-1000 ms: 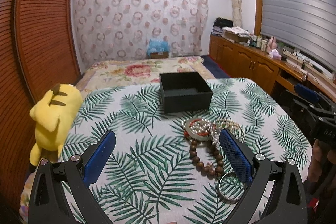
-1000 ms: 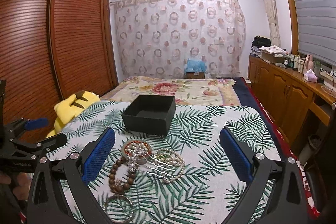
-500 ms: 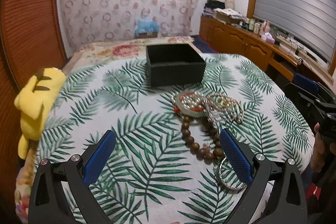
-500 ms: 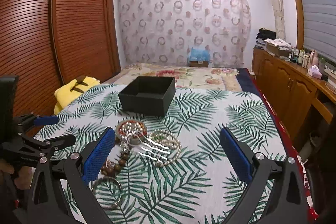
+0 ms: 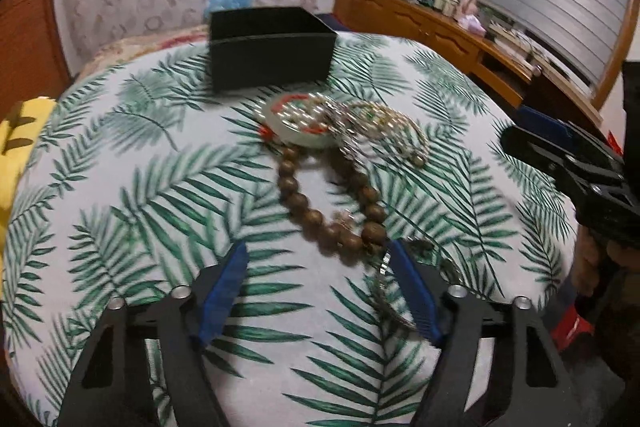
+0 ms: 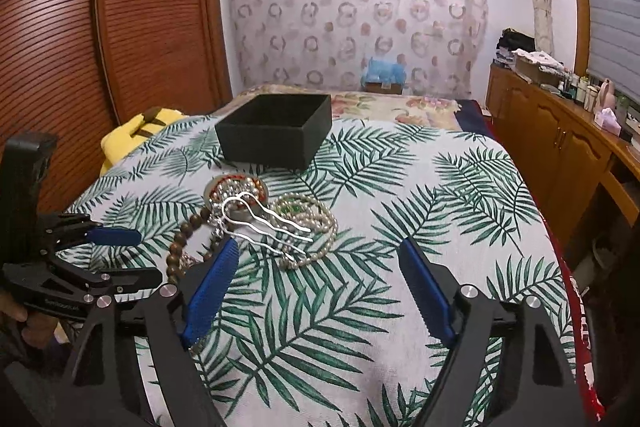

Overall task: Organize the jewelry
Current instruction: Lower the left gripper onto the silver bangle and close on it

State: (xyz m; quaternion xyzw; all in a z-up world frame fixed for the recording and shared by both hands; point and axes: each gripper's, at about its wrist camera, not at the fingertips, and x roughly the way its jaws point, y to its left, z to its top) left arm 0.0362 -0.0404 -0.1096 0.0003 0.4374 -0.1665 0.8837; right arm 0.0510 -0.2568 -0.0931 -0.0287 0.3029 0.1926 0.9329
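Beside the black box (image 6: 276,131), all jewelry (image 6: 256,219) is left unsorted; both tools (image 5: 318,259) (image 6: 316,247), just narrowing, are kept spread, nothing gripped.

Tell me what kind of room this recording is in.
Most likely a bedroom at home: the jewelry lies on a bed under a leaf-print bedspread, with a louvred wooden wardrobe beside it, a yellow plush toy at the edge and a patterned curtain behind.
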